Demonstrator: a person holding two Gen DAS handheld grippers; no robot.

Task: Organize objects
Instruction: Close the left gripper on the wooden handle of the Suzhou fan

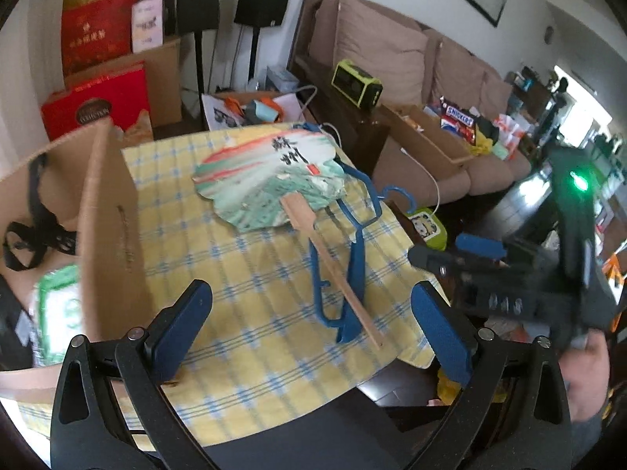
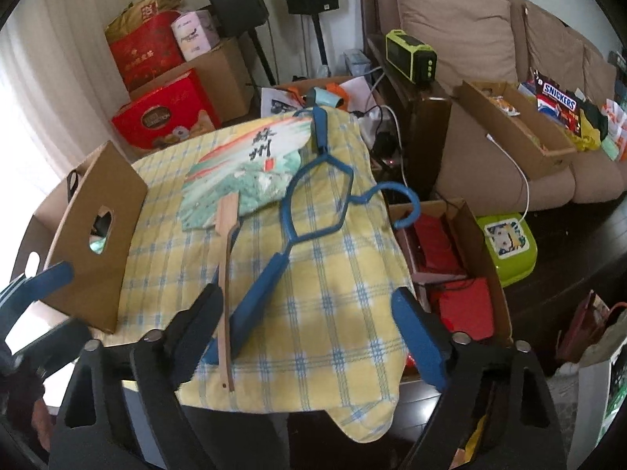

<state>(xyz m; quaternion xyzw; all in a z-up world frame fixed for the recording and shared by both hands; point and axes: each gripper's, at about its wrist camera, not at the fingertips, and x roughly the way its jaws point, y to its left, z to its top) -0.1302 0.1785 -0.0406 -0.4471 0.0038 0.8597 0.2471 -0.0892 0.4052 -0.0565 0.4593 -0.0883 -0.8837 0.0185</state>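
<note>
One paper fan [image 2: 239,174] and one blue hanger [image 2: 313,196] lie on the yellow checked cloth [image 2: 333,313] covering the surface, the fan's wooden handle crossing the hanger's lower arm. Both claws stand apart and empty: the right claw [image 2: 309,337] straddles the hanger's near end, the handle just beside its left finger; the left claw [image 1: 313,325] hovers before the handle's tip. One open cardboard box [image 1: 106,211] stands left of the fan, a brown sofa [image 2: 490,90] beyond.
</note>
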